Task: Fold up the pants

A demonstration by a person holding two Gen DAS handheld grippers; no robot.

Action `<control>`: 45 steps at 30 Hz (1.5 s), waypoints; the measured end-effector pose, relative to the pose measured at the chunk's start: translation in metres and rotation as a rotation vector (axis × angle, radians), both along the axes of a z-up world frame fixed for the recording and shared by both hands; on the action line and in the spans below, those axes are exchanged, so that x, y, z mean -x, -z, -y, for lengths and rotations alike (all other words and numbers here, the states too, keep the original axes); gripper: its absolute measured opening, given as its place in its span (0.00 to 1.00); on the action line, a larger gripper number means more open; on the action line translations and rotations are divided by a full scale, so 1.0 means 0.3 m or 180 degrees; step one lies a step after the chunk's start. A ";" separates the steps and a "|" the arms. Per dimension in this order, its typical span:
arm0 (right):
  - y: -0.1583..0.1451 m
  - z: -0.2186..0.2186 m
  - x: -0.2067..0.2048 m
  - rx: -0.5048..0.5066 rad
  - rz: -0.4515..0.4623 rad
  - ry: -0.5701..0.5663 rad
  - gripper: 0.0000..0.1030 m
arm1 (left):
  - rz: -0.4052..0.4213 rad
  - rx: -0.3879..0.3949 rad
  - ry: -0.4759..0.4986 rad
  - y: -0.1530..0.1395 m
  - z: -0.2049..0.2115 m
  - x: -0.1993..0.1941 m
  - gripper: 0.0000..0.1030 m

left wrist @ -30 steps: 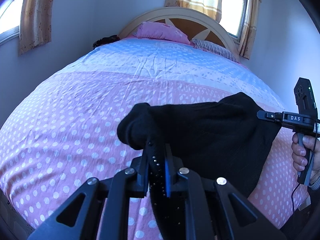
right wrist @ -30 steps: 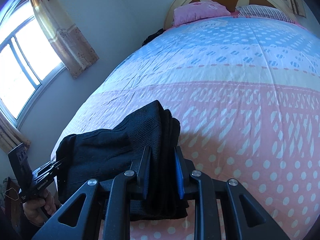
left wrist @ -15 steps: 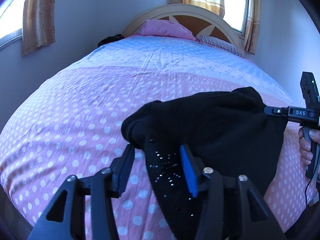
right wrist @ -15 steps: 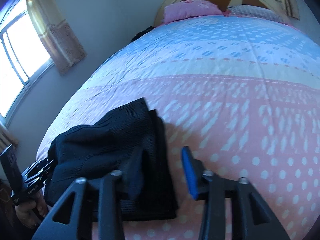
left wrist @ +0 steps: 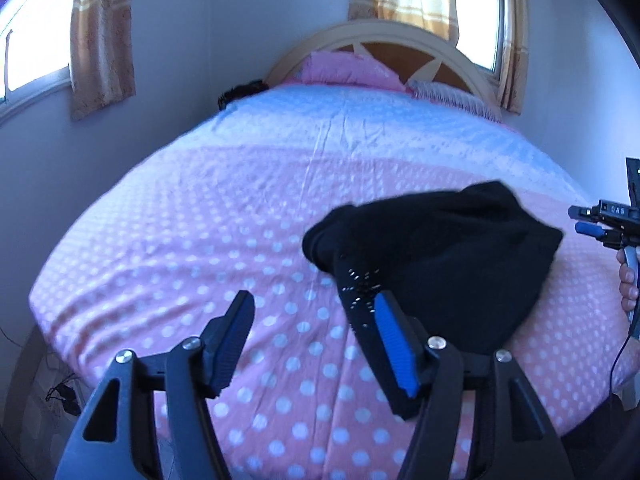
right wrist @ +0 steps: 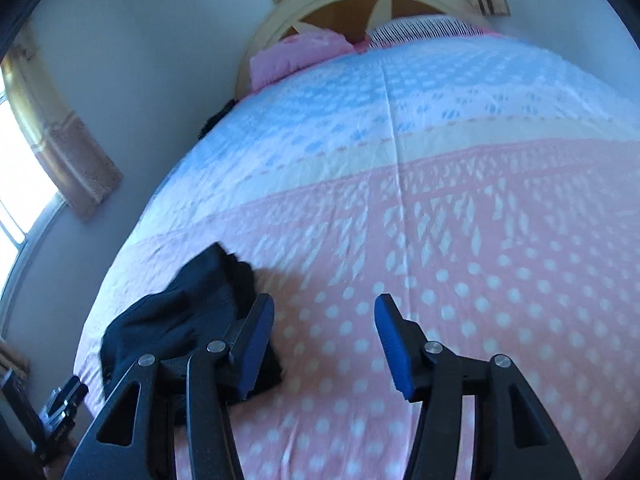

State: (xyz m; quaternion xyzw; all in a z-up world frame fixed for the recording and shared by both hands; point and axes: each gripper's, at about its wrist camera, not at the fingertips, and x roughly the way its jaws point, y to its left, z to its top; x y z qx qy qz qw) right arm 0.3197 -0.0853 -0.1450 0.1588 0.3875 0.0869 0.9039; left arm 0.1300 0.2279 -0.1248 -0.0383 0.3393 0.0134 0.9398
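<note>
Left wrist view reads "DAS" on my right claw. Both claws, left claw too, are spread wide, empty, beside black pants on the bed.

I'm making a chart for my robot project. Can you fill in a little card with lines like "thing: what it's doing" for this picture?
pants: black pants lying in a folded bundle on the bed, near its foot edge
bed cover: pink bedsheet with white dots, pale blue towards the headboard
left gripper: open, holding nothing, pants beside its right finger
right gripper: open, holding nothing, pants to its left
pillows: pink pillow and a striped pillow by the headboard
</note>
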 end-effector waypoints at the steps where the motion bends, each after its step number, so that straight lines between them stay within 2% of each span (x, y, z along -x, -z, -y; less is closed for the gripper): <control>1: -0.023 -0.010 0.035 0.0008 0.0055 -0.0034 0.53 | 0.0037 0.0001 0.0004 -0.016 0.004 0.012 0.68; 5: -0.117 -0.080 0.191 0.0157 0.0347 -0.0231 0.60 | 0.0289 0.0054 0.0017 -0.128 0.038 0.069 0.74; 7: -0.167 -0.133 0.282 0.0285 0.0529 -0.0380 0.62 | 0.0395 0.0077 0.0011 -0.170 0.058 0.084 0.84; 10: -0.231 -0.211 0.388 0.0456 0.0753 -0.0611 0.64 | 0.0588 0.0029 0.0064 -0.240 0.103 0.120 0.95; 14: -0.295 -0.279 0.479 0.0560 0.0990 -0.0786 0.65 | 0.0752 0.0012 0.0146 -0.300 0.136 0.157 0.96; 18: -0.335 -0.315 0.544 0.0695 0.1188 -0.0848 0.71 | 0.0837 0.0024 0.0174 -0.329 0.148 0.175 0.98; 28: -0.350 -0.313 0.578 0.0634 0.1254 -0.0908 0.71 | 0.0880 0.0000 0.0155 -0.341 0.157 0.185 0.98; 45: -0.316 -0.316 0.581 0.0581 0.1178 -0.0917 0.71 | 0.0848 -0.0018 0.0109 -0.326 0.163 0.191 0.98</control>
